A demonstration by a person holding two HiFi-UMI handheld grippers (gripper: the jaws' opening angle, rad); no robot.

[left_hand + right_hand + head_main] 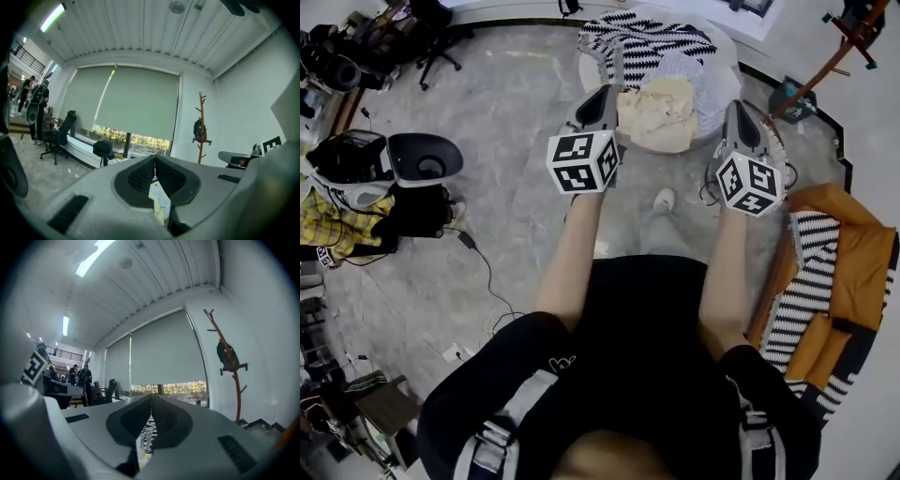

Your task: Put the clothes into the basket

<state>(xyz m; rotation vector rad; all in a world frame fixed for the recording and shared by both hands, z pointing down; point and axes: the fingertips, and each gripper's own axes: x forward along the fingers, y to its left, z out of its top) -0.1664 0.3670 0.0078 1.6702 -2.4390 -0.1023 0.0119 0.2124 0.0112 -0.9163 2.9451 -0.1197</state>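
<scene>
A round white basket stands on the floor ahead of me. It holds a black-and-white striped garment, a cream garment and a pale dotted cloth. My left gripper hovers at the basket's left side, beside the cream garment. My right gripper is at its right side. Both are shut, with nothing seen clamped between the pads. In the left gripper view the closed jaws show cream and pale cloth below them. In the right gripper view the closed jaws show striped cloth below.
An orange sofa with a second striped garment stands at the right. Bags, a yellow checked cloth and cables clutter the floor at the left. A wooden coat stand is at the far right, and an office chair at the far left.
</scene>
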